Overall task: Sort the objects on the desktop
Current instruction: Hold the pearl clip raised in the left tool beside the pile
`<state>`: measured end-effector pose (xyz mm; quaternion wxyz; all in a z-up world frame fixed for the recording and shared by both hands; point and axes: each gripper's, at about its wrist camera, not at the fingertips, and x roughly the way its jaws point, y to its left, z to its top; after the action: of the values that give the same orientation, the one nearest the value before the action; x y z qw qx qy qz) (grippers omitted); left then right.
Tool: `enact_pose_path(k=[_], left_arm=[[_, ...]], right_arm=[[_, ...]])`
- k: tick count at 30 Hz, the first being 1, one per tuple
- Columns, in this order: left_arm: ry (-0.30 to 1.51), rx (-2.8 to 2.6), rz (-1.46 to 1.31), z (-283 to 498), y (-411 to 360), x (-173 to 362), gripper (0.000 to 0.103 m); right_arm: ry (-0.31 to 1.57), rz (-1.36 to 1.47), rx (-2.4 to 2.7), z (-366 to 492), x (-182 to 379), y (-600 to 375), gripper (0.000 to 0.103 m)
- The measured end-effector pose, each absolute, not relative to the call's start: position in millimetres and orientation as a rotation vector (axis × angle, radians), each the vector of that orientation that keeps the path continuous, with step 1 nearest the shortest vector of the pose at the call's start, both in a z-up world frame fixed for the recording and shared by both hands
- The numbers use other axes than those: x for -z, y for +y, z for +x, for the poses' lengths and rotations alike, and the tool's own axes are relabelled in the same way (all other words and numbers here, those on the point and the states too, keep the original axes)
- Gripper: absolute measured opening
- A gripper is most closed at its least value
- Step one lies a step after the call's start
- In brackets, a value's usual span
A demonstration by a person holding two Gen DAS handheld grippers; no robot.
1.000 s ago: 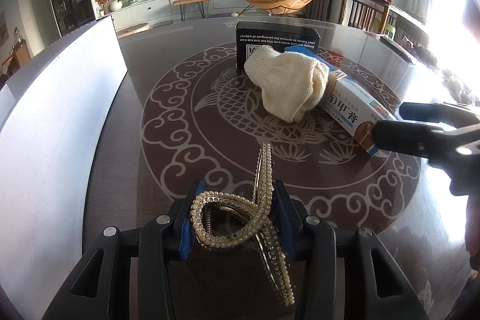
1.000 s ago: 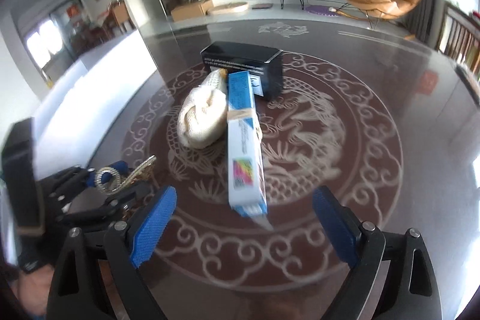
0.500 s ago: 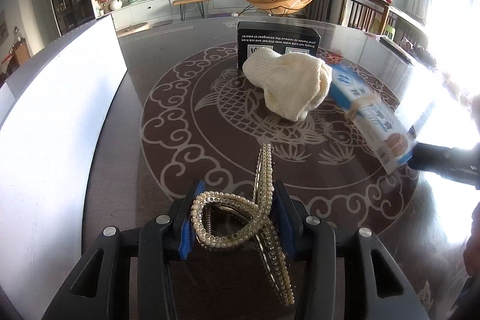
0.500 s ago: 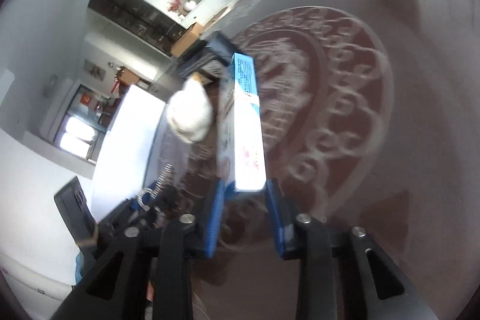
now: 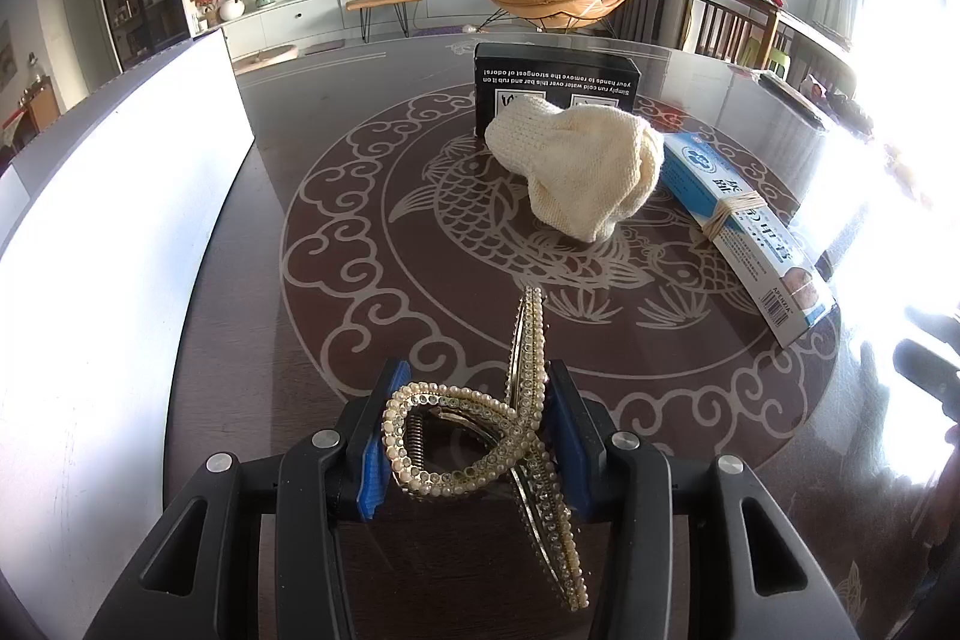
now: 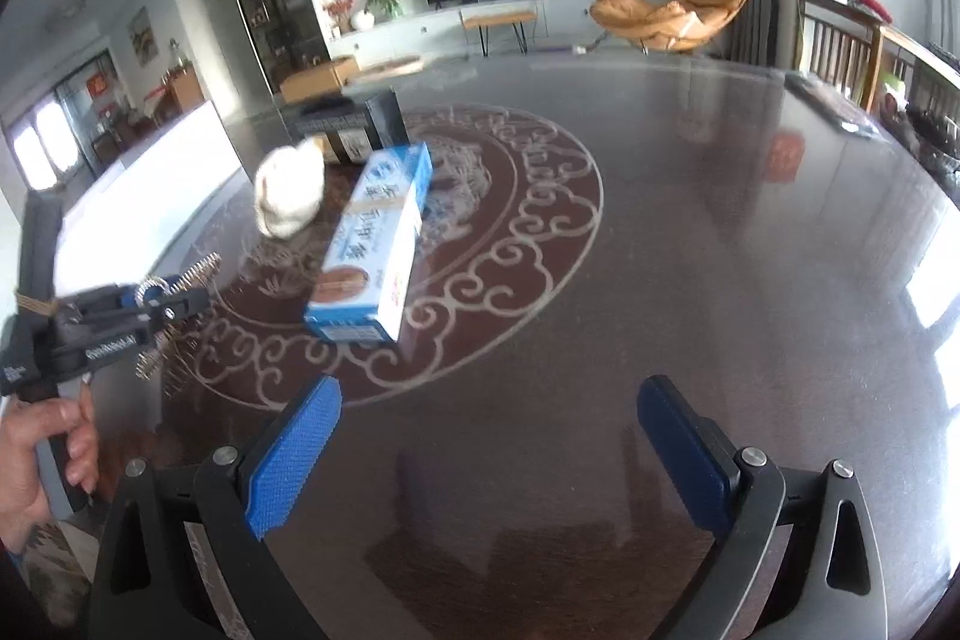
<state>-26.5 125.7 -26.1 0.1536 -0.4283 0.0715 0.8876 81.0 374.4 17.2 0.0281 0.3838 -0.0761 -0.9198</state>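
1. A dark round table (image 5: 690, 376) with a pale fish-and-cloud pattern carries the objects being sorted: a black box (image 5: 555, 82), a cream knitted cloth (image 5: 579, 166) and a long blue-and-white carton (image 5: 744, 226).

2. The black box stands at the far side of the pattern, printed side facing the left wrist camera. Its contents cannot be seen.

3. The knitted cloth lies bunched in front of the box, touching it, with the carton's far end just beside it on the right.

4. The carton, bound round its middle with a rubber band (image 5: 729, 214), lies flat on the table, closed. Its near end points toward the right gripper (image 6: 489, 460) in the right wrist view, apart from the pads.

5. The left gripper (image 5: 474, 436) is clamped on a gold, pearl-studded hair claw (image 5: 480, 436), its blue pads pressing the clip's looped handles from both sides. The clip's long toothed arm juts forward over the table.

6. In the right wrist view a hand (image 6: 36, 454) grips the left gripper's handle at the left edge, holding it angled down above the table.

7. The right gripper's jaws are opening, now spread wide, with only bare tabletop between the blue pads (image 6: 294, 454). It points down at the table, near the carton.
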Motion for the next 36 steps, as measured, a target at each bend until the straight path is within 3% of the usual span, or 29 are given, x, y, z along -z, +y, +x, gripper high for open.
enact_pose_path(k=[36], left_arm=[[0.213, -2.550, -1.227, -25, 125, 27, 0.046]], right_arm=[[-0.555, 1.166, 2.856, 79, -6, 408, 0.103]])
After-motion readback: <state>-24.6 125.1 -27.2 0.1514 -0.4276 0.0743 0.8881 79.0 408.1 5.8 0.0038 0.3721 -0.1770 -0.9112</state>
